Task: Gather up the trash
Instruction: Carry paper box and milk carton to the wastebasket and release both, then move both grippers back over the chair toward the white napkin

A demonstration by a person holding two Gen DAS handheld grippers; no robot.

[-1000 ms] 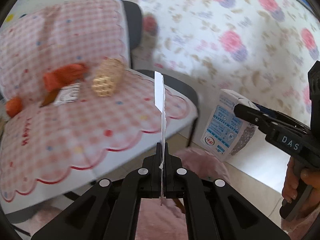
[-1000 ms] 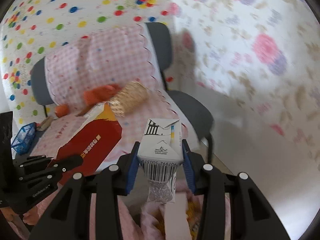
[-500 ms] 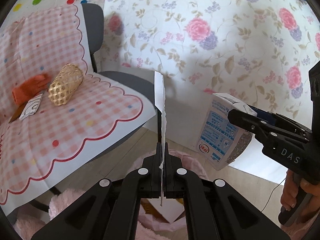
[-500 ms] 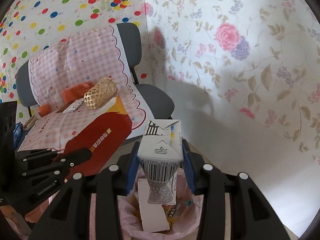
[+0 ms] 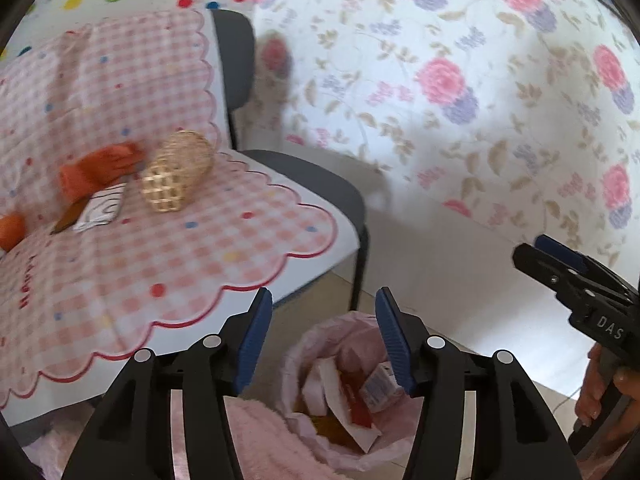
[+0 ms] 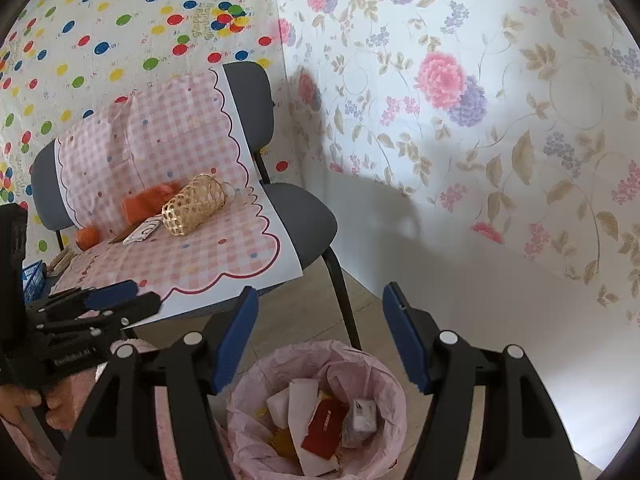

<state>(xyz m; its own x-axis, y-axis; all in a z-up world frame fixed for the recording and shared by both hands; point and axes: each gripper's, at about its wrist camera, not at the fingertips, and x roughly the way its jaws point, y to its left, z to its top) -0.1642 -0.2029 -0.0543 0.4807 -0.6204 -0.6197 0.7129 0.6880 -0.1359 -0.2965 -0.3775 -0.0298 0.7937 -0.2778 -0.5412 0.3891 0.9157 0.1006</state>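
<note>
One chair (image 6: 304, 220), one bin (image 6: 248, 392), one wicker basket (image 6: 194, 210), two grippers.

— Any lettering you can read?

— "DAS", in pale letters on the black body of the right gripper (image 5: 560, 268), at the right edge of the left wrist view.

— And on the left gripper (image 6: 120, 300)?

— A pale line of print on its body, lower left of the right wrist view; too blurred to read.

— The spotted wall (image 6: 120, 20)?

— Small print near the dots at top centre, illegible.

— The bin (image 6: 384, 372)?

— A red card (image 6: 326, 424) has pale characters, a small carton (image 6: 362, 420) has print; neither readable.
</note>
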